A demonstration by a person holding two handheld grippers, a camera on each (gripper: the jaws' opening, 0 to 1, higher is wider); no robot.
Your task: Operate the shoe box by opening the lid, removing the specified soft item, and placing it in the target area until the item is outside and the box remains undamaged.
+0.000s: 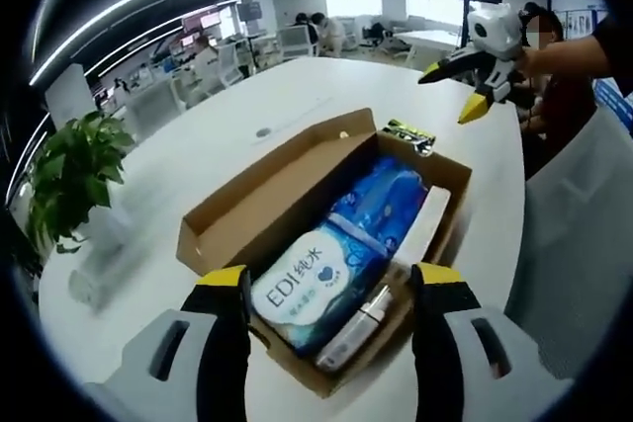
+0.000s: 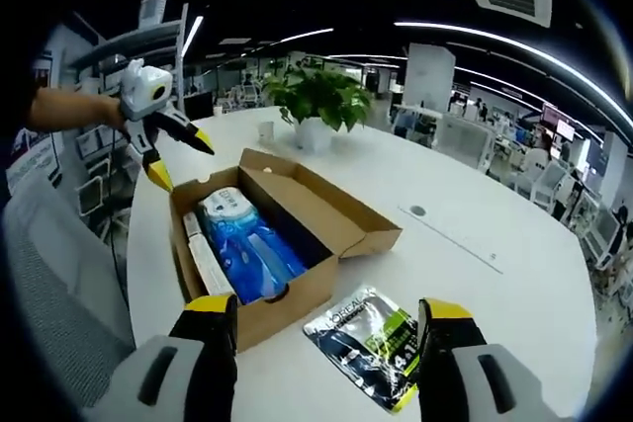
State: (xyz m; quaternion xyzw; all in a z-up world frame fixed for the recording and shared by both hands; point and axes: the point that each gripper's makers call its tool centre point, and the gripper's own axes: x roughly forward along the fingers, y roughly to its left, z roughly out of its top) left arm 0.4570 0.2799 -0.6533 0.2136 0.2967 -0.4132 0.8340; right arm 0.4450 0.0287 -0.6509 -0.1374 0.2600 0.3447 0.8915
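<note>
You have the brown cardboard shoe box sitting on the white table with its lid swung open and lying flat beside it. Inside, a soft blue-and-white wipes pack lies lengthwise, filling most of the box, with a slim white item tucked along one wall.

Left hand-held gripper low and forward, jaws spread wide, nothing between the yellow-tipped fingers. Right hand-held gripper likewise parted and empty — yellow tips up. In the left gripper view, right one raised in the air, jaws splayed, gripped by a hand. In the right gripper view, left one aloft, held on an outstretched forearm — jaws apart.
</note>
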